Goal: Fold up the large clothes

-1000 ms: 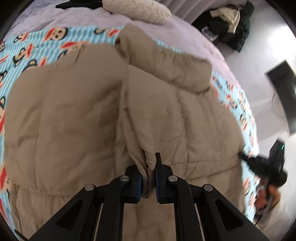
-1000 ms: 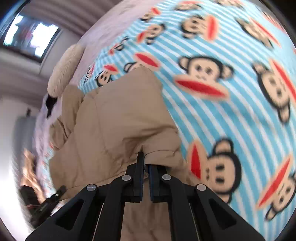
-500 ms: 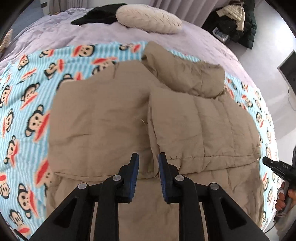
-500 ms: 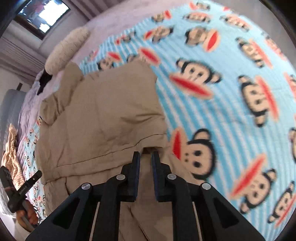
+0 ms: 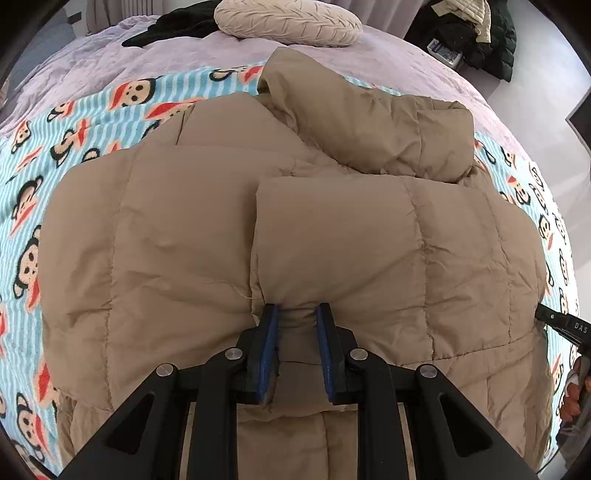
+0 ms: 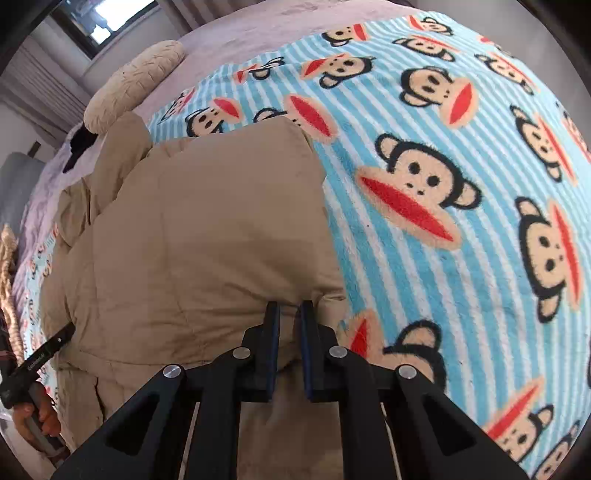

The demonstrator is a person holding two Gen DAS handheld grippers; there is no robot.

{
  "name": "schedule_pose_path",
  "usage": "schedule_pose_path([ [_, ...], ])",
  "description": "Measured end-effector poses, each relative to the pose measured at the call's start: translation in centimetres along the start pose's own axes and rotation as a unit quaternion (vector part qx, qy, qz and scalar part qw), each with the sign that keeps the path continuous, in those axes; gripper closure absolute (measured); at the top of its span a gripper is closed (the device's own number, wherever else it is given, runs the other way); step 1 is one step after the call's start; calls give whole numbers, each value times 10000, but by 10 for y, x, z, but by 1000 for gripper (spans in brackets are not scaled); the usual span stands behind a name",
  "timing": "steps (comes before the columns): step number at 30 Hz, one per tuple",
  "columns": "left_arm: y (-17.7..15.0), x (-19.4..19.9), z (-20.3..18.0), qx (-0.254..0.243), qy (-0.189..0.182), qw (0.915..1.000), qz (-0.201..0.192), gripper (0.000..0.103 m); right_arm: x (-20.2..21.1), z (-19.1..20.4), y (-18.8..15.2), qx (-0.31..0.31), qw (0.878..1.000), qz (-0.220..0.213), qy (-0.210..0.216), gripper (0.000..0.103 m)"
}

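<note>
A tan puffer jacket (image 5: 184, 229) lies on a monkey-print blanket (image 5: 33, 155), one side folded over the middle and its hood (image 5: 369, 122) at the far end. My left gripper (image 5: 294, 308) points down at the near edge of the folded panel, jaws slightly apart with a bulge of fabric between the blue pads. In the right wrist view my right gripper (image 6: 290, 306) straddles the jacket (image 6: 203, 221) edge beside the blanket (image 6: 461, 184). Its jaws are closing, a narrow gap still shows, and fabric sits between them.
A cream pillow (image 5: 288, 20) and a black garment (image 5: 173, 27) lie on the purple bedspread beyond the blanket. Dark clothes (image 5: 476, 33) are piled on the floor at the far right. A hand (image 6: 40, 417) holding the other gripper shows at the left edge.
Both grippers were pinching the jacket, then let go and pulled back. Now they are down at the folded edges again, jaws wider than at the start.
</note>
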State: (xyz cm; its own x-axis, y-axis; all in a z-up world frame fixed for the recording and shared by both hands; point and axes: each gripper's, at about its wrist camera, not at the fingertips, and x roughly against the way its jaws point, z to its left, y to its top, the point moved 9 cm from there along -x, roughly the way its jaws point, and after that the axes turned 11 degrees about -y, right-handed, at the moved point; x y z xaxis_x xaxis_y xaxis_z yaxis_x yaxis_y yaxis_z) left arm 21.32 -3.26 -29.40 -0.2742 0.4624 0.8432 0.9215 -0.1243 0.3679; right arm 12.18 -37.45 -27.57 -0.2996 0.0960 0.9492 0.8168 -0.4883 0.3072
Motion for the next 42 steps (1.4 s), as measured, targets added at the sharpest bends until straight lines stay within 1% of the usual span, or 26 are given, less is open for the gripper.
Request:
schedule_pose_path([
  [3, 2, 9, 1, 32, 243, 9997, 44, 80, 5, -2, 1, -30, 10000, 17, 36, 93],
  [5, 1, 20, -1, 1, 369, 9993, -8, 80, 14, -4, -1, 29, 10000, 4, 26, 89],
  [6, 0, 25, -2, -8, 414, 9991, -27, 80, 18, -6, -2, 41, 10000, -5, 27, 89],
  [10, -12, 48, -12, -14, 524, 9985, -127, 80, 37, -12, -8, -29, 9998, 61, 177, 88],
  [12, -15, 59, -18, -34, 530, 9983, -258, 80, 43, -15, -14, -27, 9997, 136, 225, 88],
  [13, -18, 65, -21, -58, 511, 9982, -313, 66, 45, -16, -17, -28, 9995, 170, 254, 86],
  [14, -21, 71, -24, -51, 520, 9980, -354, 23, 47, -17, -21, -25, 9993, 218, 287, 84],
  [15, -24, 77, -26, -38, 552, 9975, -449, 0, 48, -18, -23, -21, 9992, 247, 298, 80],
  [16, -25, 84, -30, -73, 580, 9965, -593, 0, 50, -19, -28, -10, 9991, 291, 319, 78],
  [17, -28, 88, -34, -132, 596, 9962, -629, 0, 52, -19, -31, -4, 9989, 318, 346, 77],
  [20, -41, 90, -39, -146, 795, 9957, -459, 0, 56, -20, -43, 58, 9983, 403, 415, 77],
  [23, -58, 90, -44, 44, 811, 9961, -336, 0, 60, -20, -52, 128, 9976, 477, 488, 73],
  [25, -69, 90, -46, 165, 898, 9955, -269, 0, 62, -19, -55, 181, 9971, 503, 550, 57],
  [26, -74, 90, -47, 205, 947, 9950, -237, 0, 64, -19, -57, 215, 9969, 493, 581, 54],
  [29, -90, 91, -49, 328, 996, 9943, -165, 0, 68, -18, -65, 314, 9959, 528, 666, 51],
  [31, -100, 93, -51, 371, 975, 9944, -154, 0, 70, -17, -71, 330, 9952, 577, 711, 45],
  [36, -127, 101, -52, 381, 1054, 9937, 31, 0, 72, -12, -91, 368, 9937, 704, 791, 45],
  [38, -137, 104, -50, 390, 1023, 9939, 99, 0, 75, -10, -99, 340, 9937, 715, 799, 42],
  [39, -143, 106, -49, 386, 999, 9942, 129, 0, 76, -9, -102, 314, 9938, 708, 801, 38],
  [40, -148, 107, -49, 375, 983, 9943, 161, 0, 78, -9, -106, 266, 9938, 700, 816, 30],
  [42, -158, 110, -47, 336, 980, 9943, 235, 0, 83, -8, -116, 162, 9939, 672, 855, 27],
])
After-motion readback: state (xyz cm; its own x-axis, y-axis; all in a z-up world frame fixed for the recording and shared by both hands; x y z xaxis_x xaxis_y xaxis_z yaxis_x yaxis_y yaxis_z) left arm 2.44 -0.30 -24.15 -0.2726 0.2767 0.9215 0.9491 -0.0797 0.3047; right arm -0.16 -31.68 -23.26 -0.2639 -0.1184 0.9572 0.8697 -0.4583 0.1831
